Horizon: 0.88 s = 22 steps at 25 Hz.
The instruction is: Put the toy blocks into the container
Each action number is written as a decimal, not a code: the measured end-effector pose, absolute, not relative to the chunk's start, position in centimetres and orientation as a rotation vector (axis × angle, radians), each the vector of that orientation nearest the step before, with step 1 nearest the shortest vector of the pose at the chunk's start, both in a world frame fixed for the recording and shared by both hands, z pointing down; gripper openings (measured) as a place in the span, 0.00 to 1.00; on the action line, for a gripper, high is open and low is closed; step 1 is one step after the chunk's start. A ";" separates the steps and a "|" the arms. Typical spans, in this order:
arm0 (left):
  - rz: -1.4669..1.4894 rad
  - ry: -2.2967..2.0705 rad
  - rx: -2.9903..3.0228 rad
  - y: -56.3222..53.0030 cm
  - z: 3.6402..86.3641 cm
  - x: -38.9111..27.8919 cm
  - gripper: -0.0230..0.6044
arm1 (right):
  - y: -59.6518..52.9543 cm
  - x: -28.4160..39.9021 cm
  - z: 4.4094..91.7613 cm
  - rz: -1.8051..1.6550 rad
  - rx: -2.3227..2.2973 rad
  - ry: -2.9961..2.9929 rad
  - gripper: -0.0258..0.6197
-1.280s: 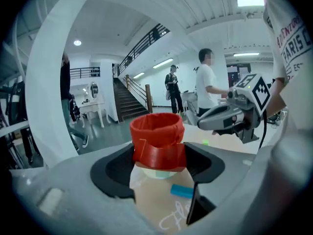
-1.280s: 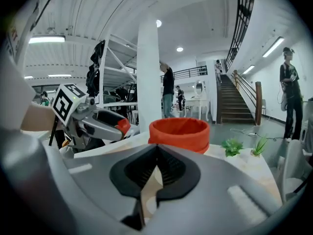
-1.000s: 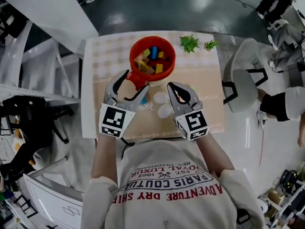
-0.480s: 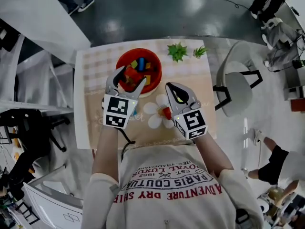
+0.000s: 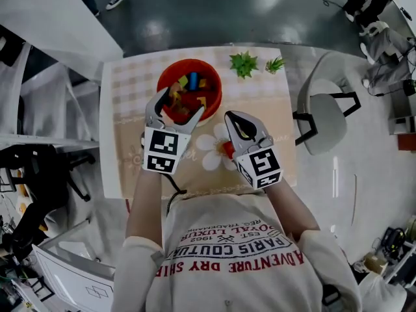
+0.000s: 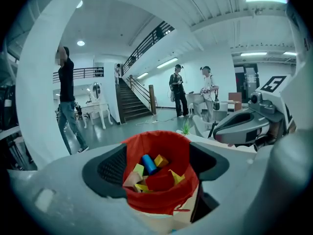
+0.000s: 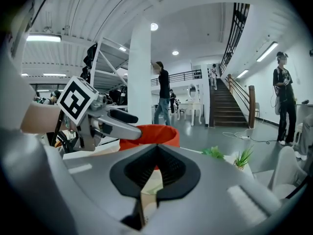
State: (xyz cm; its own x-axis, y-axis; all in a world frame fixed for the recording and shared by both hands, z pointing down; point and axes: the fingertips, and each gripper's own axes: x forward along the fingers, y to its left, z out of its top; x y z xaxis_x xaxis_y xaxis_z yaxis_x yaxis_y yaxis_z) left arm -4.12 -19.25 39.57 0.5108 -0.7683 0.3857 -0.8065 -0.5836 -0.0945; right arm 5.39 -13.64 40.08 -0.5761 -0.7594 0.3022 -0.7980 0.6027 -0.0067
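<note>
- nearest to us, the right gripper [image 5: 233, 117] hangs low over the beige checked tablecloth [image 5: 130, 142] printed with white flowers. its claw is clenched tip to tip on nothing.
- just beside it lies a small red toy block [image 5: 227, 149], on a printed flower and not yet in the container.
- a little farther, the left gripper [image 5: 182, 104] hovers at the near rim of the round red soft-walled container [image 5: 166, 74]. its claw has just been opening and stands released and wide, with only the container's near wall showing between the jaws.
- inside the container lie blue, yellow and red toy blocks [image 6: 148, 165].
- we judge the step in hand to be the release over the container. next, the right claw must open, close on the loose red block and carry it over the rim.
- farthest, two small green plants [image 5: 244, 64] stand at the table's far edge.
</note>
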 end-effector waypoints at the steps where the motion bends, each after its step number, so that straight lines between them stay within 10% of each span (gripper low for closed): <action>1: 0.568 -1.392 2.653 -18.7 39.2 -4.4 0.68 | -13.4 5.3 40.1 0.208 1.271 -2.565 0.04; 22: 0.757 -1.062 2.554 -7.7 54.1 -9.5 0.68 | -9.9 1.1 47.9 0.391 1.193 -2.460 0.04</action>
State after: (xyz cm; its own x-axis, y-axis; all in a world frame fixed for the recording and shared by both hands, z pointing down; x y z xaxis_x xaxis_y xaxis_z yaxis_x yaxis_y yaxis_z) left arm -9.50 -7.74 54.13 0.5940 -0.5761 0.5615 -0.7187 -0.6936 0.0487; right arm 1.13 -9.88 47.91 -0.5690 -0.6897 0.4478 -0.7945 0.6016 -0.0831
